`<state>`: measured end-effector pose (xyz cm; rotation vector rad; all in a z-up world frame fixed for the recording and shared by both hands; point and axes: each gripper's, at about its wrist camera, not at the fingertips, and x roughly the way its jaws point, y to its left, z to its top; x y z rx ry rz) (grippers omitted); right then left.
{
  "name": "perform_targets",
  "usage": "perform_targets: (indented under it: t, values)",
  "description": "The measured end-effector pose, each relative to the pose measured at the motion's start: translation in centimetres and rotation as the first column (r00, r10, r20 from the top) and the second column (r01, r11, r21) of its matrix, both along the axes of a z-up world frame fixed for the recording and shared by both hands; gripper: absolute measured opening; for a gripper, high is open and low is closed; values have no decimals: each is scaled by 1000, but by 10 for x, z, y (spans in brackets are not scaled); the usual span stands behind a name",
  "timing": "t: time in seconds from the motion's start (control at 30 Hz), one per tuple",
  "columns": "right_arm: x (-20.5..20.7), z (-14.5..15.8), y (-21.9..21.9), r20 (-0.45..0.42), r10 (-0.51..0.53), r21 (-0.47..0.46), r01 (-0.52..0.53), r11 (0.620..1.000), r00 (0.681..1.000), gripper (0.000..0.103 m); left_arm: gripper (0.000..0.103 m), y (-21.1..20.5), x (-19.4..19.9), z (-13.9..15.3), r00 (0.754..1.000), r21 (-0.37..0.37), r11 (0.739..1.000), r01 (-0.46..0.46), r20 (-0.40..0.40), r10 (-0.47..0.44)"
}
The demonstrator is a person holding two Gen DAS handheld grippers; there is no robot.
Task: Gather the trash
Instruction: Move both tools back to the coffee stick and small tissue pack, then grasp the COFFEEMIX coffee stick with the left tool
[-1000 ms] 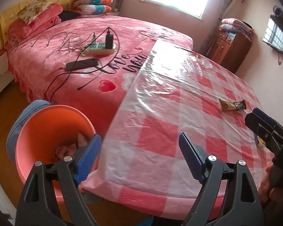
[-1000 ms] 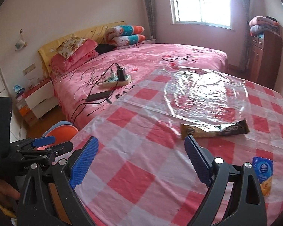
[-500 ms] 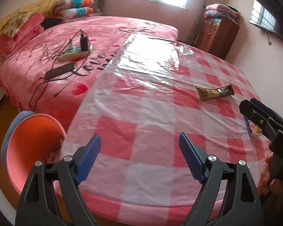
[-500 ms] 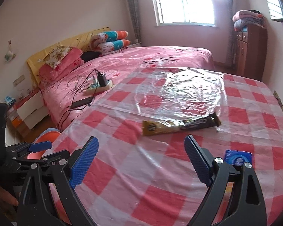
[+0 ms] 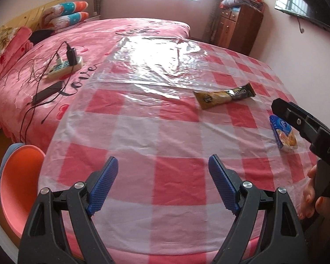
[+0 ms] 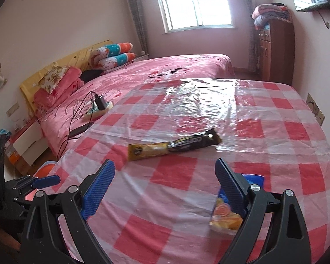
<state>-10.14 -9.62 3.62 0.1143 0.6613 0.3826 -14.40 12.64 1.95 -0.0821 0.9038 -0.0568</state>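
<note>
The coffee sachet (image 6: 173, 147) lay flat ahead of the right gripper (image 6: 165, 187), light, slick, best pinched mid-length. Both the right and the left gripper (image 5: 162, 184) gaped wide, empty. A biscuit packet (image 6: 226, 217), probably crinkly, sat under the right finger; the orange bin (image 5: 17, 184) stood left, nothing blocking.

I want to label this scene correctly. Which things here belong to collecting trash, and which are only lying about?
For the job:
- long gold and black coffee sachet
- small blue snack packet
- round orange plastic bin

Lying about:
- white power strip with black charger
- flat black phone
- striped bolster pillows
</note>
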Motion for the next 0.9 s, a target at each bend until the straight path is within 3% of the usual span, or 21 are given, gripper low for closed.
perform_targets:
  t: [0.27, 0.53, 0.7, 0.83, 0.9]
  values:
    - [7, -4, -35, -50, -39, 62, 43, 997, 998, 91, 85, -26, 7, -3, 999, 14, 999, 48, -16, -48]
    - [11, -20, -78, -155, -72, 163, 98, 982, 985, 91, 85, -50, 16, -3, 996, 29, 995, 93, -21, -92]
    - [12, -26, -80, -180, -41, 171, 73, 983, 983, 91, 85, -67, 31, 1, 989, 34, 989, 147, -18, -146]
    - [12, -26, -75, -181, -16, 136, 41, 990, 983, 91, 85, -84, 45, 9, 978, 84, 975, 205, 9, -206]
    - [14, -28, -73, -196, -7, 126, 33, 991, 981, 84, 85, -93, 56, 10, 971, 117, 964, 237, 16, -240]
